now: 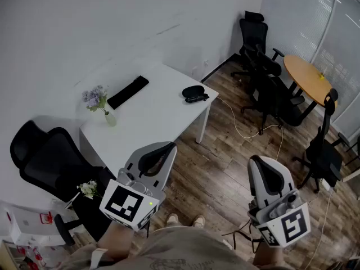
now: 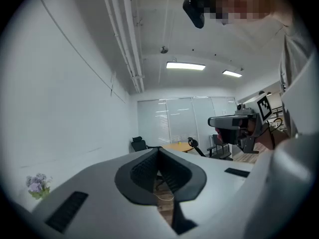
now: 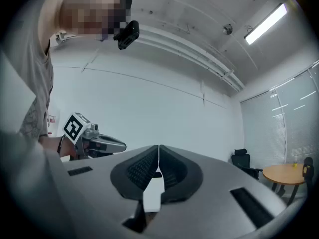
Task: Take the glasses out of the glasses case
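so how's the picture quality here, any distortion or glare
Head view: dim and evenly lit, fisheye bends straight edges, glasses case on the table looks sharp. Left gripper view: dark round vignette, ceiling light blows out. Right gripper view: same vignette, strip light glares.

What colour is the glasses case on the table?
Black; the glasses case shows best in the head view.

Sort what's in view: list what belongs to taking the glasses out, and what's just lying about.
Job: black oval glasses case on the white desk; left hand-held gripper and right hand-held gripper, both shut and empty.
Lying about: long flat black pad; small vase of purple flowers; round wooden table; black office chair.
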